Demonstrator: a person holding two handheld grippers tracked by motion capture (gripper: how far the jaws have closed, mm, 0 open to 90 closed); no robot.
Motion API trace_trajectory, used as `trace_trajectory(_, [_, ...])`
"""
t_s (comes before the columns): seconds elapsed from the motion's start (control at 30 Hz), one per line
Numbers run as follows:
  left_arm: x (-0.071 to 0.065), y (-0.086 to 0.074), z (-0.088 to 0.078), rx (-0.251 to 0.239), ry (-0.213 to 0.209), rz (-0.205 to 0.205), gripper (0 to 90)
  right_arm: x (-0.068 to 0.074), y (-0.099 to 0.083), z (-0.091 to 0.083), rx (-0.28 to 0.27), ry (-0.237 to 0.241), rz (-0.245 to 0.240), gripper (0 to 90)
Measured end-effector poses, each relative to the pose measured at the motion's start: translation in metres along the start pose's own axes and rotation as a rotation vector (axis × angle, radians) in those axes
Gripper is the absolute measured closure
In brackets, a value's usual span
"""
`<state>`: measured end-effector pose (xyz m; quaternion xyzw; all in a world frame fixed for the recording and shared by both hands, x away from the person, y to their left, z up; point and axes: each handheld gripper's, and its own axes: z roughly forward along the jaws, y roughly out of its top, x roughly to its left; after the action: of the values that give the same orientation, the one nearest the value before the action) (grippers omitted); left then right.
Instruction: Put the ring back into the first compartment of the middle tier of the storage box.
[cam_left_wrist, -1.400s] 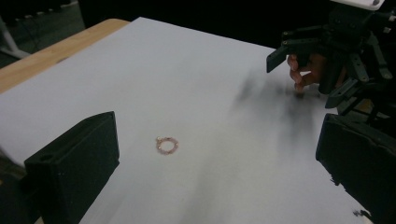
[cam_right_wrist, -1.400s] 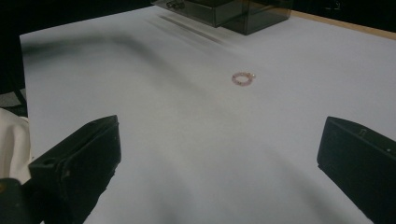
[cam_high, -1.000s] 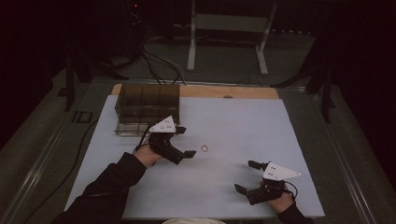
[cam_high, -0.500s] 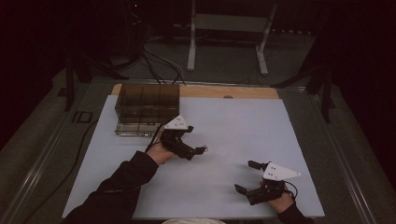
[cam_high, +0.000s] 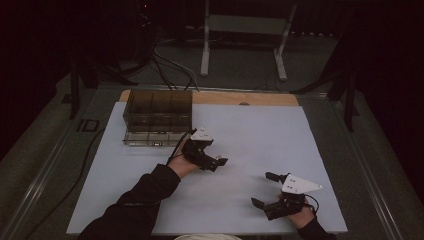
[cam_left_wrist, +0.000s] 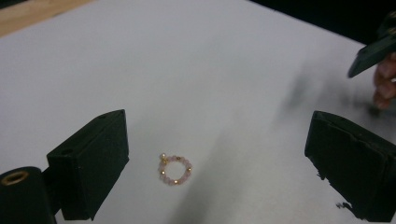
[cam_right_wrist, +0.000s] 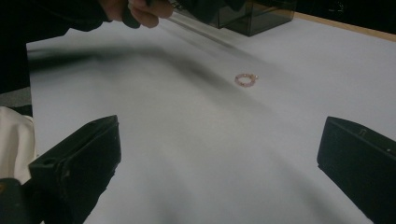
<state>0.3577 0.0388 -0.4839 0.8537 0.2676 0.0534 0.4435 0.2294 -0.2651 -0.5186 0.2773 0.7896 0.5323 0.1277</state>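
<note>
Left claw (cam_left_wrist: 210, 172) shifted over bead ring (cam_left_wrist: 175, 169), closing slightly | right claw (cam_right_wrist: 219, 172) apart

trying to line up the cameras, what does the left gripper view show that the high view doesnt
Left gripper view: the pink bead ring lying flat on the white sheet between that gripper's open jaws, untouched, with gold beads visible. High view: the dark compartment box, the wooden board edge, the left gripper. Both share the white sheet and the right gripper.
</note>
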Motion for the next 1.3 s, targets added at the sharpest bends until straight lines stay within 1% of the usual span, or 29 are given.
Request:
trace_trajectory(0.07, [0.0,-0.002,0.004,0.01,0.019,-0.016,10.8,0.0,0.0,0.0,0.001,0.002,0.002,0.0])
trace_trajectory(0.17, [0.0,-0.004,0.009,0.022,0.043,-0.022,16.4,0.0,0.0,0.0,0.003,0.002,-0.003,0.0])
trace_trajectory(0.27, [0.0,-0.006,0.013,0.045,0.069,-0.041,17.6,0.0,0.0,0.0,0.003,0.003,-0.001,0.0])
trace_trajectory(0.33, [0.001,-0.007,0.015,0.054,0.073,-0.053,17.9,0.0,0.0,0.0,0.006,0.001,-0.005,0.0])
trace_trajectory(0.37, [0.001,-0.008,0.016,0.069,0.095,-0.051,26.2,0.0,0.0,0.0,0.005,0.003,-0.004,0.0])
trace_trajectory(0.4, [0.001,-0.008,0.017,0.075,0.116,-0.058,28.0,0.0,0.0,0.0,0.006,0.003,-0.003,0.0])
trace_trajectory(0.43, [0.002,-0.009,0.018,0.074,0.114,-0.073,28.0,0.0,0.0,0.0,0.006,0.003,-0.003,0.0])
trace_trajectory(0.5, [0.003,-0.01,0.02,0.089,0.128,-0.089,33.4,0.0,0.0,0.001,0.008,0.003,-0.005,0.0])
trace_trajectory(0.57, [0.004,-0.01,0.021,0.094,0.124,-0.092,35.7,0.001,0.0,0.001,0.006,0.002,-0.006,0.0])
trace_trajectory(0.6, [0.003,-0.011,0.023,0.112,0.136,-0.088,37.9,0.0,0.0,0.0,0.005,0.003,-0.004,0.0])
trace_trajectory(0.7, [0.003,-0.012,0.026,0.125,0.153,-0.101,42.1,0.001,0.0,0.001,0.007,0.002,-0.007,0.0])
trace_trajectory(0.77, [0.004,-0.013,0.027,0.134,0.154,-0.103,44.6,0.001,0.0,0.001,0.006,0.002,-0.007,0.0])
trace_trajectory(0.8, [0.005,-0.013,0.028,0.14,0.153,-0.111,44.6,0.0,0.0,0.001,0.005,0.002,-0.007,0.0])
trace_trajectory(0.83, [0.005,-0.014,0.029,0.141,0.161,-0.118,45.8,0.0,0.0,0.001,0.006,0.003,-0.005,0.0])
trace_trajectory(0.87, [0.006,-0.015,0.029,0.145,0.157,-0.124,47.7,0.0,0.0,0.001,0.008,0.003,-0.006,0.0])
trace_trajectory(1.0, [0.008,-0.017,0.033,0.171,0.164,-0.143,48.3,0.0,0.0,0.0,0.006,0.001,-0.007,0.0])
trace_trajectory(1.07, [0.008,-0.018,0.035,0.179,0.17,-0.142,50.1,0.0,0.0,0.001,0.01,0.003,-0.007,0.0])
trace_trajectory(1.1, [0.009,-0.019,0.035,0.182,0.171,-0.14,52.6,0.0,0.0,0.001,0.008,0.002,-0.009,0.0])
trace_trajectory(1.13, [0.009,-0.019,0.036,0.187,0.173,-0.14,52.6,0.0,0.0,0.001,0.008,0.002,-0.009,0.0])
trace_trajectory(1.2, [0.009,-0.019,0.038,0.19,0.181,-0.133,56.6,0.0,0.0,0.001,0.006,0.002,-0.007,0.0])
trace_trajectory(1.23, [0.009,-0.02,0.038,0.188,0.183,-0.14,57.7,0.0,0.0,0.001,0.007,0.003,-0.006,0.0])
trace_trajectory(1.27, [0.009,-0.02,0.039,0.19,0.182,-0.141,62.3,0.001,0.0,0.001,0.01,0.002,-0.01,0.0])
trace_trajectory(1.3, [0.009,-0.02,0.04,0.19,0.184,-0.138,62.3,0.001,0.0,0.001,0.01,0.002,-0.01,0.0])
